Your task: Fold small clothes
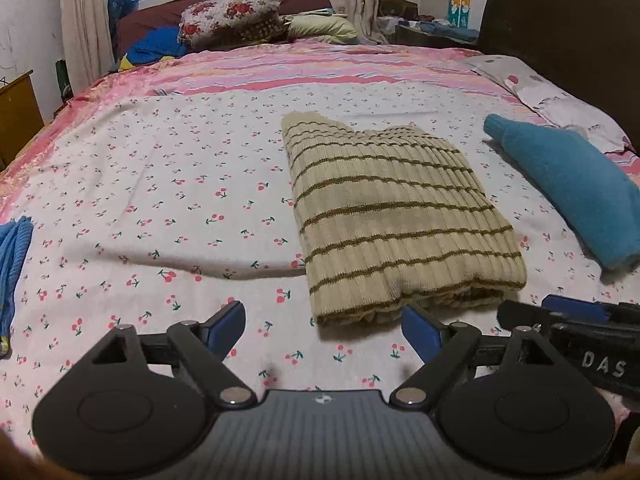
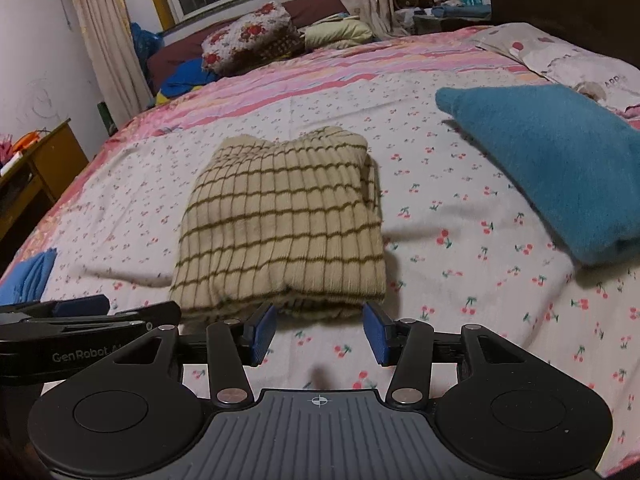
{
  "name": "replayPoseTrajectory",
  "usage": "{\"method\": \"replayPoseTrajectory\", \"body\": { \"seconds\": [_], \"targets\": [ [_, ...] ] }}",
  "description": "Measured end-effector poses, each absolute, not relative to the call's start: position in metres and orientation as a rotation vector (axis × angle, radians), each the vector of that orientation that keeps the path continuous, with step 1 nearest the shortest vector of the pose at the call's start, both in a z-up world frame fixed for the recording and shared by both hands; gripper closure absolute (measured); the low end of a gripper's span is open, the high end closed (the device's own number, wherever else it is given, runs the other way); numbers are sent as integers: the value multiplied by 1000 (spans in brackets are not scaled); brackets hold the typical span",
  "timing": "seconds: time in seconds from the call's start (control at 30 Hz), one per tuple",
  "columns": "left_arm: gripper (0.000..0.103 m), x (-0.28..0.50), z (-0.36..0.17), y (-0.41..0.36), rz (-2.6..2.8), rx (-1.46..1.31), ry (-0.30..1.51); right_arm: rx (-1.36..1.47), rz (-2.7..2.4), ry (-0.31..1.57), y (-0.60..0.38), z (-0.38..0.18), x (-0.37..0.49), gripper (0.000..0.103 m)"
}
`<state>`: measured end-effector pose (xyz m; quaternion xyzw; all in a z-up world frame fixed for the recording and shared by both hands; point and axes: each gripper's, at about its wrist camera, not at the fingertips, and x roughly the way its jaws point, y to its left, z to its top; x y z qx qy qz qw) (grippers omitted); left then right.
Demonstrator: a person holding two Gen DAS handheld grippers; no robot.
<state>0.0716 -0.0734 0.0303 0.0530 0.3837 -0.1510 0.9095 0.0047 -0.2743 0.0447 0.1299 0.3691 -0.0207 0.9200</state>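
A ribbed knit sweater [image 1: 400, 216] — cream with thin olive-brown stripes — lies folded into a thick, roughly square bundle on the bed [image 1: 160, 184], its rounded fold edge nearest the cameras. The bed's sheet is smooth white cotton printed with small red cherries; beyond it runs a glossy pink striped cover.

The left tongs [image 1: 324, 330] stand wide apart, blue ridged pads [image 1: 230, 330] on black arms, nothing between them; the right pad sits just at the sweater's near left corner, and I cannot tell whether it touches. The right tongs [image 2: 320, 330] are about half open, empty, their pads just short of the sweater's folded edge.

To the right of the sweater, apart from it, lies a fuzzy teal garment [image 2: 552, 168], folded into a soft wedge. A blue ribbed cloth [image 1: 14, 264] shows at the left edge. A flowered quilt [image 1: 232, 14], rolled and plump, rests by the window.
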Motion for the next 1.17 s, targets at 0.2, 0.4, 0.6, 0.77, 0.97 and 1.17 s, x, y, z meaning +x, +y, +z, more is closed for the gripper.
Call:
{"method": "replayPoseTrajectory", "body": {
  "seconds": [0.2, 0.4, 0.6, 0.77, 0.97, 1.17],
  "targets": [
    [3, 60, 30, -71, -311, 100, 799, 262, -52, 763, -266, 43, -6, 53],
    [2, 54, 24, -68, -301, 93, 821, 261, -57, 770, -264, 41, -13, 53],
    [1, 51, 22, -71, -284, 127, 813, 254, -66, 783, -263, 38, -14, 53],
    [1, 51, 20, -74, -266, 154, 809, 258, -59, 779, -263, 39, -14, 52],
    [2, 51, 21, -74, -262, 161, 801, 262, -53, 778, -263, 39, -14, 52],
    [2, 51, 21, -74, -262, 160, 807, 266, -48, 784, -262, 39, -14, 52]
  ]
}}
